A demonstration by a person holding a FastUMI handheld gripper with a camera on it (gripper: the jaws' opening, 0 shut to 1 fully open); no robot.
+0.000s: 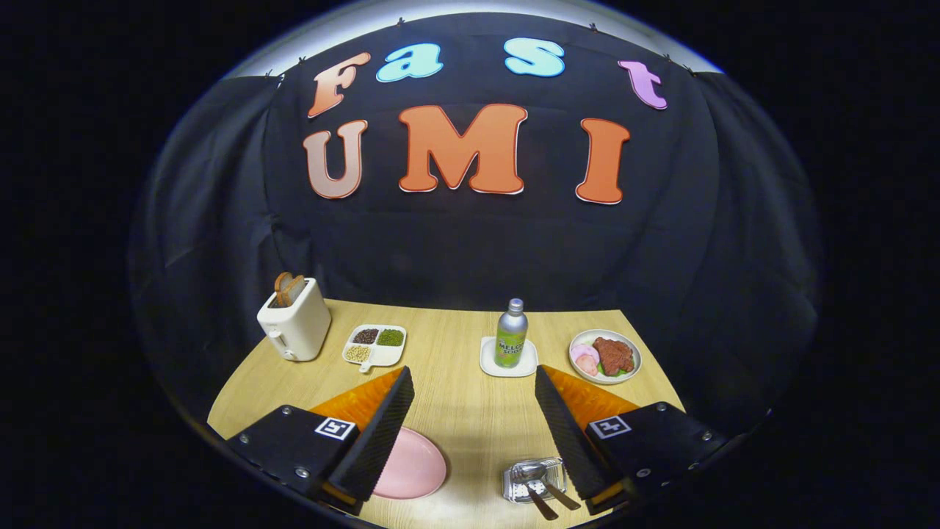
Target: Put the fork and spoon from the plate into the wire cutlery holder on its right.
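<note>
**A:** Claw up over the near edge of the table, fingers spread wide, nothing between them but bare wood.

**B:** Count for me, working outward.

**A:** One pink plate, down by the left finger and partly tucked under it. Nothing lies on the part I can see. One wire holder, hard against the right finger on its inner side. Two brown handles stick out of it, leaning toward the camera. That looks like the fork and the spoon, though I can't tell which is which from here.

**B:** So both already in the holder?

**A:** Both handles rise from inside the wire, yes. Plate to the left, holder to the right, a strip of table between them, all below the fingertips.

**B:** And beyond the tips?

**A:** One bottle upright on one white square coaster, just ahead of the gap. Right of that, one round dish with a brown cut of meat and something pink on it. Left, one white divided tray, three pockets filled with beans or grains, the fourth looks bare. Farther left, one white toaster, with two slices of toast poking out.

**B:** Surface, room?

**A:** Light wooden table, black cloth wall behind it, draped around both sides.
</note>
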